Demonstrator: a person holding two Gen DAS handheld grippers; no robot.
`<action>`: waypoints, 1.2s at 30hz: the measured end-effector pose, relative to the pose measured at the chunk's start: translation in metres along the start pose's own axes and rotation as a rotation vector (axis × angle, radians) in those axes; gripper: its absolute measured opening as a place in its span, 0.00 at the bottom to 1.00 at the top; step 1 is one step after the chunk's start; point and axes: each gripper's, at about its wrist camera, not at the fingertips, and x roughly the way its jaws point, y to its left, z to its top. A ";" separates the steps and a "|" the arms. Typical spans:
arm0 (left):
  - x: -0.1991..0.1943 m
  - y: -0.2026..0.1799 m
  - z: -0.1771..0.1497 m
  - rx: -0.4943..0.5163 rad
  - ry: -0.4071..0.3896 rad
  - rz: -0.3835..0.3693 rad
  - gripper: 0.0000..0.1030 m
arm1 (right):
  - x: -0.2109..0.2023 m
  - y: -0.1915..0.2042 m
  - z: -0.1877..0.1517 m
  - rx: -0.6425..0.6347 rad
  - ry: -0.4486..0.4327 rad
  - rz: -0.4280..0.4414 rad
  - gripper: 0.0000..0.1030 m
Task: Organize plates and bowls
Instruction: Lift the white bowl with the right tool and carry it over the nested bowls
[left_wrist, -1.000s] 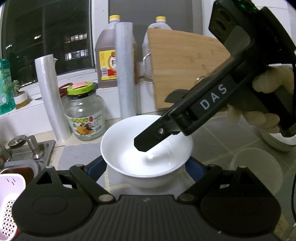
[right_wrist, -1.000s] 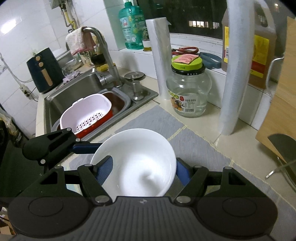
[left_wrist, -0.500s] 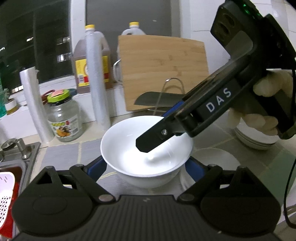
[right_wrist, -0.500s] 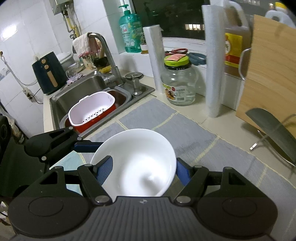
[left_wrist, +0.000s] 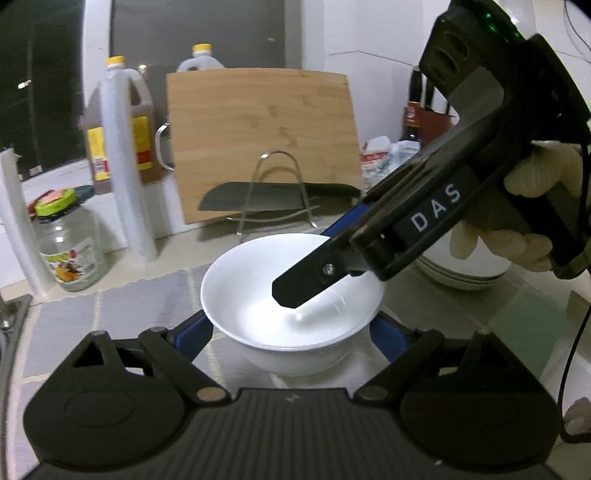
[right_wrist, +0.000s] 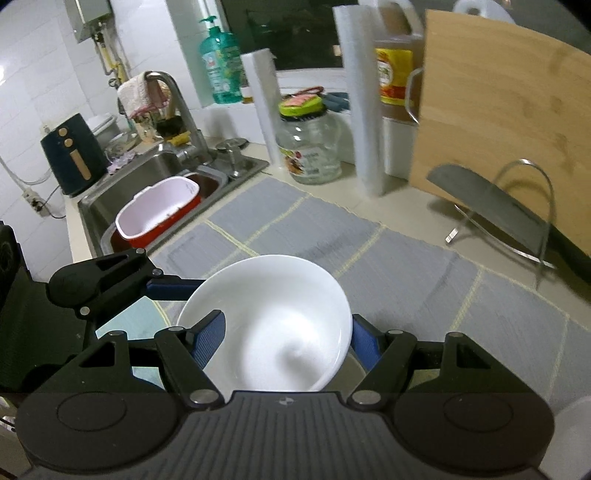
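Both claws grip white bowl over grey, seemingly woven mat.

- white bowl: glossy, smooth ceramic by the look
- cutting board: matt wood
- sink: brushed metal
- mat: grey woven cloth

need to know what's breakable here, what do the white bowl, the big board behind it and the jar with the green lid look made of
White bowl: probably glazed ceramic or porcelain; glossy, opaque, with soft highlights inside. Opal glass or melamine cannot be ruled out.
Board: wood or bamboo, matte, with pale tan grain and jointed strips.
Jar: clear and see-through, likely glass, though clear plastic is possible. Its green lid looks plastic.
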 end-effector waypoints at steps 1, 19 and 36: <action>0.001 -0.002 -0.001 0.003 0.003 -0.007 0.89 | -0.001 -0.001 -0.003 0.006 0.003 -0.004 0.76; 0.018 -0.020 -0.009 0.012 0.059 -0.046 0.89 | 0.003 -0.014 -0.031 0.043 0.044 -0.036 0.76; 0.020 -0.022 -0.012 0.011 0.084 -0.045 0.89 | 0.008 -0.015 -0.037 0.036 0.056 -0.032 0.76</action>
